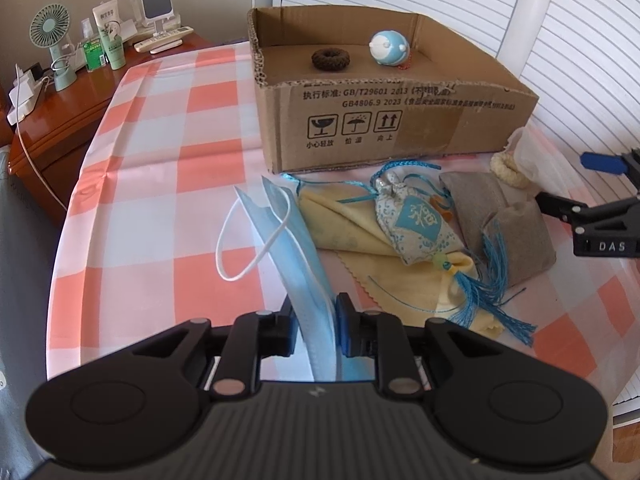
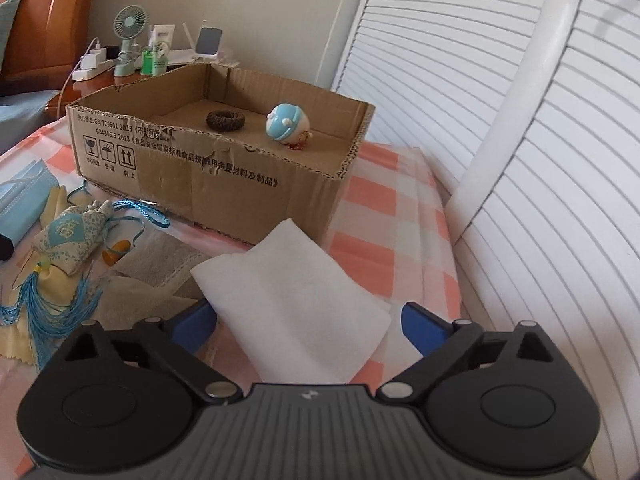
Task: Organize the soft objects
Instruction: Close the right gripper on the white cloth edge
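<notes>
My left gripper is shut on a blue face mask, whose white ear loop hangs to the left; the mask also shows in the right wrist view. My right gripper is open, its blue pads either side of a white tissue lying on the checked cloth. A cardboard box stands behind, holding a brown ring and a blue-and-white round toy. A blue sachet with tassel lies on a yellow cloth.
Grey pouches and a cream hair tie lie right of the sachet. A wooden nightstand at the left holds a fan and bottles. White slatted panels stand to the right.
</notes>
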`<state>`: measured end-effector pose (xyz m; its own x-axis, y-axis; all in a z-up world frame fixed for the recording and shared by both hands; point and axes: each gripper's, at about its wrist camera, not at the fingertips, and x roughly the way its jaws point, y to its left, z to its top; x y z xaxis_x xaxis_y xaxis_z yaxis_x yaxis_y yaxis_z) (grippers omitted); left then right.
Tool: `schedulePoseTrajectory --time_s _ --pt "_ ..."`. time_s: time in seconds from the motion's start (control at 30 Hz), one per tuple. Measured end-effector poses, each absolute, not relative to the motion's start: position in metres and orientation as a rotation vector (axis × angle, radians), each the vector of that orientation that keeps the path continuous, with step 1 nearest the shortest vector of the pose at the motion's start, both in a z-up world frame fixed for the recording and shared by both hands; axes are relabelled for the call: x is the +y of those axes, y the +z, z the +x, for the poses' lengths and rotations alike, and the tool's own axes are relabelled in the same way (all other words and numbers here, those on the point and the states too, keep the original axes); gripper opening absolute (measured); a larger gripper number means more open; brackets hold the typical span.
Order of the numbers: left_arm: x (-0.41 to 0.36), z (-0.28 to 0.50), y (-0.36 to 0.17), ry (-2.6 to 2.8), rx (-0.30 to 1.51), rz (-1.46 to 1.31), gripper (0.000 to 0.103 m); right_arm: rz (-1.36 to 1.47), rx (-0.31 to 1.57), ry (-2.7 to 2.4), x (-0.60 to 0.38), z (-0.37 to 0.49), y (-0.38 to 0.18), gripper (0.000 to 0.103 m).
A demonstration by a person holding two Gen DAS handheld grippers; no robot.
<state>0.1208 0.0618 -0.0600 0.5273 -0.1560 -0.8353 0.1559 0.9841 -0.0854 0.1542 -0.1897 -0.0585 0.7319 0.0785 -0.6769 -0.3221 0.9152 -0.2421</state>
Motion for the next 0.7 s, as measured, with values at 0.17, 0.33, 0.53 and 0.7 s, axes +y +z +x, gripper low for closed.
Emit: schedulePoseTrajectory --time_s 0.17,0.33,0.53,0.7 --pt "0.061 0.121 -0.060 -0.186 0.999 0.006 0.020 -0.247 0.823 0.328 -0.205 0.184 -0.063 0.103" --pt "0.061 0.122 -0.060 -0.190 1.000 0.012 0.020 -0.142 0.879 0.372 -0.216 0.195 -0.070 0.095" --pt "0.063 0.123 -0.060 -0.191 1.002 -0.002 0.019 -0.160 0.865 0.358 -0.214 0.187 -0.065 0.063" --pt "0.065 0.124 -0.060 -0.190 1.005 -0.020 0.015 -0.183 0.852 0.334 -0.213 0.179 -0.062 0.038"
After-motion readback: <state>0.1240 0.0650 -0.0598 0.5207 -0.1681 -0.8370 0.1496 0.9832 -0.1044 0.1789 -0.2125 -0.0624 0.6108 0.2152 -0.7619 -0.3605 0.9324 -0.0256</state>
